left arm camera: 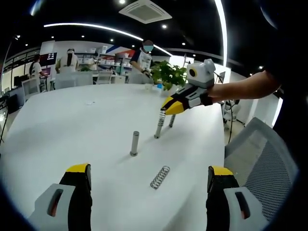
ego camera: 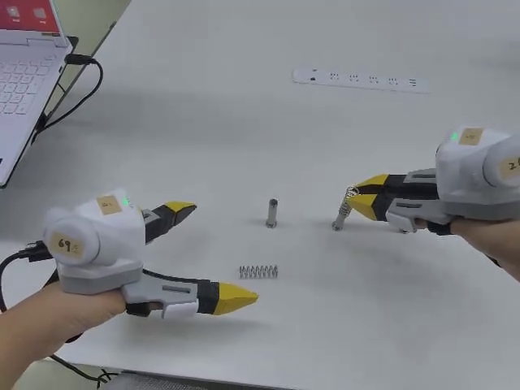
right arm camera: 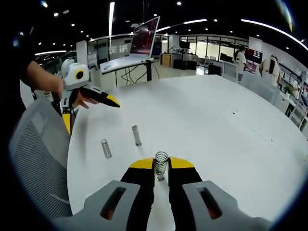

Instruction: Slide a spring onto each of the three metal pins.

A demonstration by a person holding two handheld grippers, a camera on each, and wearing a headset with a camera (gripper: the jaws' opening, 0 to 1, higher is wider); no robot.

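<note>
- The left claw [ego camera: 218,253] hovers at the left, released, with its jaws wide apart and nothing between them. It is best held clear of the pins while the other hand works.
- A loose spring [ego camera: 258,271] lies flat on the white surface [ego camera: 203,122], just right of the left claw's tips and in front of the bare pin [ego camera: 272,213]. It looks like the easy next pick for that claw.
- The bare pin stands upright near the middle and carries no spring.
- Right of it, the second pin [left arm camera: 157,132] leans over, with its foot on the surface and its top toward the right claw. The held spring [ego camera: 348,201] sits over its upper part, so threading this pin looks like the step in hand.
- A small post just behind it [left arm camera: 172,120] may be the third pin, but it is too small to tell.
- The right claw [ego camera: 359,199] is clenched on the held spring's upper coils.
- To finish well, the push should run along the pin's own axis. Righting the pin first would let the coils drop instead of binding.
- A light pinch is enough, as a hard squeeze could crush the coils against the shaft.
- Sideways force could topple the leaning pin, so the claw should let go only once the spring is well down.
</note>
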